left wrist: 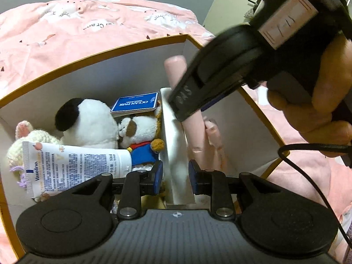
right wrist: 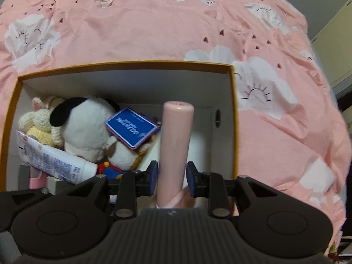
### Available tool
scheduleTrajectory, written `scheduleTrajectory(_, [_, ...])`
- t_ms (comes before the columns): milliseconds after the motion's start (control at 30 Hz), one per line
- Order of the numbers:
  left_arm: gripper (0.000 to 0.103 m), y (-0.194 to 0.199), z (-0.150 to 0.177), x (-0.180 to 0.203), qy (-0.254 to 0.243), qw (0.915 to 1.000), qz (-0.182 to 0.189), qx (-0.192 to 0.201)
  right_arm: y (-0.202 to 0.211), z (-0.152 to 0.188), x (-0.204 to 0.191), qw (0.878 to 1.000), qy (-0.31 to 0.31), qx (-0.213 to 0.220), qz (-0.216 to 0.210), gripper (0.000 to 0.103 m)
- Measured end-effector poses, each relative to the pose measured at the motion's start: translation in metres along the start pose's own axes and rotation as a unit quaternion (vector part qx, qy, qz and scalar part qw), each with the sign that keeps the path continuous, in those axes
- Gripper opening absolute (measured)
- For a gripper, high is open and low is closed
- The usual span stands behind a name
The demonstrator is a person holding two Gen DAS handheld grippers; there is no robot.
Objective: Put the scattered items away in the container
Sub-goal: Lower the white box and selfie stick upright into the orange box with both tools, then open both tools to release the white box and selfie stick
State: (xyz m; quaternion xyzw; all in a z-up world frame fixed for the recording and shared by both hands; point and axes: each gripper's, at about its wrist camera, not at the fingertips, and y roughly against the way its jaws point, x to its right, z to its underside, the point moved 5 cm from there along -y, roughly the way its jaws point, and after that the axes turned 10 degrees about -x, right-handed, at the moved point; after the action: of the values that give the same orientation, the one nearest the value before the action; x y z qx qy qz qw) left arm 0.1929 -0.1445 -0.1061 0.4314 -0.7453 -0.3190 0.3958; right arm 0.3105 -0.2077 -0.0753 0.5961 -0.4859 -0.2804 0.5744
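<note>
The box (right wrist: 233,118) is made of matt white card with an ochre edge. The plush panda (left wrist: 88,123) is covered in fuzzy pile, and the crocheted toy (right wrist: 41,123) in knobbly yarn. A smooth, faintly glossy plastic is seen on the pink tube (right wrist: 173,145) and the Vaseline tube (left wrist: 74,165). The bedcover (right wrist: 154,26) is soft, creased cotton.

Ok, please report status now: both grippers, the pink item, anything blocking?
Right gripper holds pink tube over box. Left gripper on white box. Toys fill left side.
</note>
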Motion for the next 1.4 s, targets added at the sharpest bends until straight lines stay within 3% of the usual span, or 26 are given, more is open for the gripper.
scheduleTrajectory(100, [0.029, 0.003, 0.001, -0.001, 0.003, 1.0000, -0.007, -0.002, 0.003, 0.002, 0.002, 1.000, 0.006, 0.007, 0.024, 0.031])
scheduleTrajectory(400, [0.029, 0.017, -0.004, -0.012, 0.014, 0.9996, -0.024, 0.010, 0.007, 0.008, 0.007, 1.000, -0.002, 0.002, 0.010, 0.033])
scheduleTrajectory(667, [0.030, 0.039, -0.013, -0.021, 0.023, 0.9983, -0.047, 0.026, 0.022, 0.021, 0.004, 1.000, -0.009, 0.020, 0.003, 0.055])
scheduleTrajectory(900, [0.035, 0.072, -0.023, -0.022, 0.032, 0.9949, -0.074, 0.060, 0.049, 0.039, -0.007, 0.998, 0.000, 0.063, 0.009, 0.072])
scheduleTrajectory(1167, [0.054, 0.113, -0.013, -0.025, 0.026, 0.9858, -0.124, 0.111, 0.081, 0.066, -0.027, 0.989, 0.004, 0.149, 0.018, 0.083])
scheduleTrajectory(1400, [0.075, 0.133, -0.004, -0.033, 0.040, 0.9786, -0.133, 0.152, 0.094, 0.097, -0.041, 0.979, -0.001, 0.202, 0.036, 0.091])
